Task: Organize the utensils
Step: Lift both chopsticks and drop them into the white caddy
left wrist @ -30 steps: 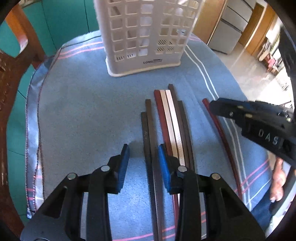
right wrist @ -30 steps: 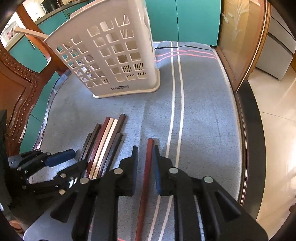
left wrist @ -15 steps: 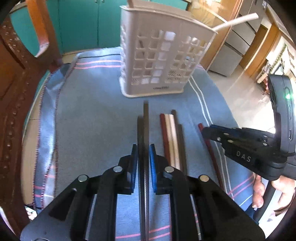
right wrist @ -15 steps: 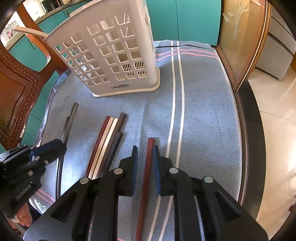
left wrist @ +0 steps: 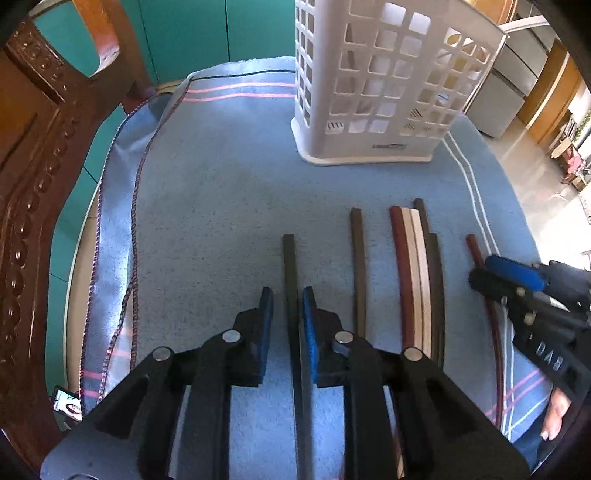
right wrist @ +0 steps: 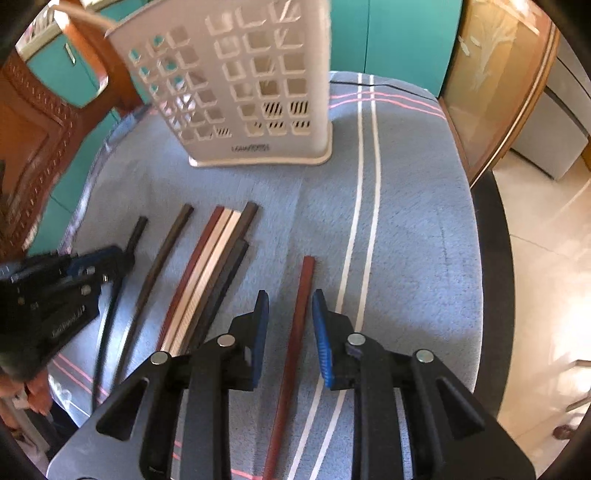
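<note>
Several long flat sticks lie on a blue towel [left wrist: 221, 206] in front of a white slotted basket [left wrist: 380, 85], also in the right wrist view [right wrist: 243, 88]. My left gripper [left wrist: 288, 306] has its jaws a little apart around a dark stick [left wrist: 289, 258] that lies on the towel, left of the others. A brown stick [left wrist: 357, 258] and a bundle of red, cream and dark sticks [left wrist: 417, 266] lie to its right. My right gripper [right wrist: 288, 317] is open, its jaws standing either side of a red stick [right wrist: 301, 314] on the towel.
A carved wooden chair [left wrist: 33, 177] stands at the left edge of the table. Teal cabinet doors [left wrist: 221, 29] are behind. The table's dark right edge [right wrist: 495, 288] drops to a tiled floor. A cream stick sticks out of the basket top [left wrist: 524, 24].
My left gripper carried the dark stick left, away from the brown one, and its jaws have parted. My right gripper's jaws have opened off the red stick.
</note>
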The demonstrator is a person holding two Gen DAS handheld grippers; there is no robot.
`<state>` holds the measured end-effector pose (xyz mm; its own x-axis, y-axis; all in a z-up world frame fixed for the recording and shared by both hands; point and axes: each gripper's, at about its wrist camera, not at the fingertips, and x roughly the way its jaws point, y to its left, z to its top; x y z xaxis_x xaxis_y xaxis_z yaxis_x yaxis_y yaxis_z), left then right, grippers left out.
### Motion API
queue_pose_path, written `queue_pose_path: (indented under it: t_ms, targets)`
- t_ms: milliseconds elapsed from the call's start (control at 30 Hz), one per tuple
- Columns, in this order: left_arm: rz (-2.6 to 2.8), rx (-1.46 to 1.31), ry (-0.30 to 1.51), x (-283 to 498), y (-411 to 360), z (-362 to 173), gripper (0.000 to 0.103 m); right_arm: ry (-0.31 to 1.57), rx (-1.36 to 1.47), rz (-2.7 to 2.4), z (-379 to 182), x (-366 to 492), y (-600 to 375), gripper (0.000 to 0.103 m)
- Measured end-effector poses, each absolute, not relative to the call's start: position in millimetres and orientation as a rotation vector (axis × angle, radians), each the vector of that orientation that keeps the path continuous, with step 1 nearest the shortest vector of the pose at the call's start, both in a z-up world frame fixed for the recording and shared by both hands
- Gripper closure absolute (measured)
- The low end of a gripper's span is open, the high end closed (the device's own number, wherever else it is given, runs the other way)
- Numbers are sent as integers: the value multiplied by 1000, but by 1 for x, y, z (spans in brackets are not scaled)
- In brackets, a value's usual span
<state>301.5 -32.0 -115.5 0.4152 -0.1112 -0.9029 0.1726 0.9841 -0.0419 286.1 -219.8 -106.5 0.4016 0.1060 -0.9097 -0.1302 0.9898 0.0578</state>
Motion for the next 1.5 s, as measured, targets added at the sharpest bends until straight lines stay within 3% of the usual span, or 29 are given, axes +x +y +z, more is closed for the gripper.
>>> queue_pose_path:
  t_ms: [233, 600, 667, 700, 767, 833, 1000, 1233, 1500]
  targets:
    - [-126, 112, 1125, 311, -43, -119, 69, 1135, -113, 118, -112, 282, -207, 79]
    - [-116, 127, 1117, 312, -47, -117, 68, 1117, -132, 112, -115, 281, -195, 79]
    - [-130, 118, 1116, 308, -48, -117, 72, 1112, -138, 111, -115, 281, -194, 79]
    - [-147, 106, 1118, 307, -48, -118, 81, 1111, -135, 112, -115, 281, -193, 80]
    - [-165, 107, 1117, 306, -51, -119, 87, 1111, -116, 137, -115, 282, -192, 94]
    - [-176, 102, 1116, 306, -54, -118, 96, 1108, -118, 150, -115, 281, -190, 94]
    - [-192, 70, 1083, 304, -54, -109, 96, 1085, -48, 204, -105, 282, -195, 96]
    - [-264, 4, 909, 275, -42, -44, 96, 896, 106, 319, -36, 259, -222, 96]
    - [-346, -57, 607, 229, -38, 75, 96, 652, 216, 395, 56, 223, -255, 96]
